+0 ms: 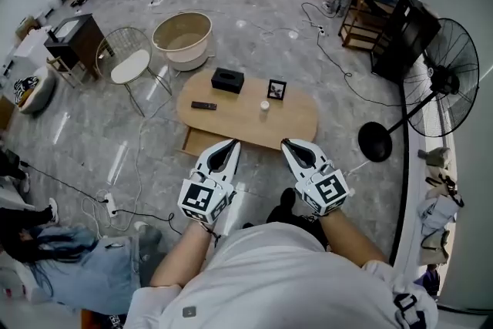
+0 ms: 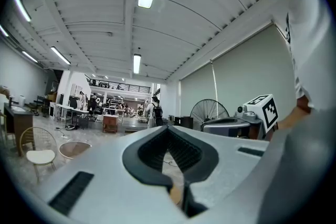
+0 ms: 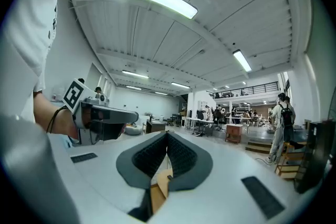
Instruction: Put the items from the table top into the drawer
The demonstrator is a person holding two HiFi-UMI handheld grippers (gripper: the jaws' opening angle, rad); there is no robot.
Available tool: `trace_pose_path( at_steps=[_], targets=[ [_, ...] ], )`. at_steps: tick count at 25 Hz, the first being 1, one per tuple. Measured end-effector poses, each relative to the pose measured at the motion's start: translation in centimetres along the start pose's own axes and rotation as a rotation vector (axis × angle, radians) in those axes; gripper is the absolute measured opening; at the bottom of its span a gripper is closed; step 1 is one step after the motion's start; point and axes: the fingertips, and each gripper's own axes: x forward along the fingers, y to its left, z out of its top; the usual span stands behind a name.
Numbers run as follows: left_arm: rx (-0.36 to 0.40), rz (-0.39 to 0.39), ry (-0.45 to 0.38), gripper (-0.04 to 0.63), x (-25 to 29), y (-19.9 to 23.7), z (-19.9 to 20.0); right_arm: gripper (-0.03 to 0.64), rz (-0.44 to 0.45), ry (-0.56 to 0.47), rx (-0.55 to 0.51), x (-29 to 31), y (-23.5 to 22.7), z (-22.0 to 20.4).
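An oval wooden table [image 1: 300, 123] stands ahead of me on the grey floor. On it are a black box [image 1: 227, 80], a black remote [image 1: 204, 105], a small framed picture [image 1: 276, 90] and a little white cup [image 1: 264, 107]. A drawer [image 1: 199, 141] stands pulled out under the table's near left edge. My left gripper [image 1: 233, 143] [image 2: 168, 129] and right gripper [image 1: 286, 143] [image 3: 167, 136] are held level side by side, short of the table. Both are shut with nothing between the jaws. Each gripper view shows mostly the room and the other gripper.
Beyond the table are a round beige tub [image 1: 182, 38], a white-seated wire chair [image 1: 127, 64] and a dark cabinet [image 1: 75, 41]. A standing fan [image 1: 445, 79] with its round base [image 1: 375, 141] is at the right. Cables and a power strip [image 1: 110, 204] lie on the floor at the left.
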Motion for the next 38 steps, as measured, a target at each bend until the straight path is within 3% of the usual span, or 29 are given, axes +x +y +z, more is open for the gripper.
trace_pose_path(
  at_steps=[10, 29, 38],
  targets=[
    [-0.011, 0.027, 0.038, 0.009, 5.3, 1.6, -1.8, 0.026, 0.028, 0.008, 0.009, 2.6, -5.4, -2.4],
    [-0.023, 0.118, 0.092, 0.009, 28.5, 4.0, -5.0, 0.027, 0.128, 0.052, 0.044, 7.1, -28.1, -8.1],
    [-0.04, 0.14, 0.15, 0.009, 32.5, 6.7, -8.3, 0.028, 0.137, 0.098, 0.095, 9.9, -32.3, -11.8]
  ],
)
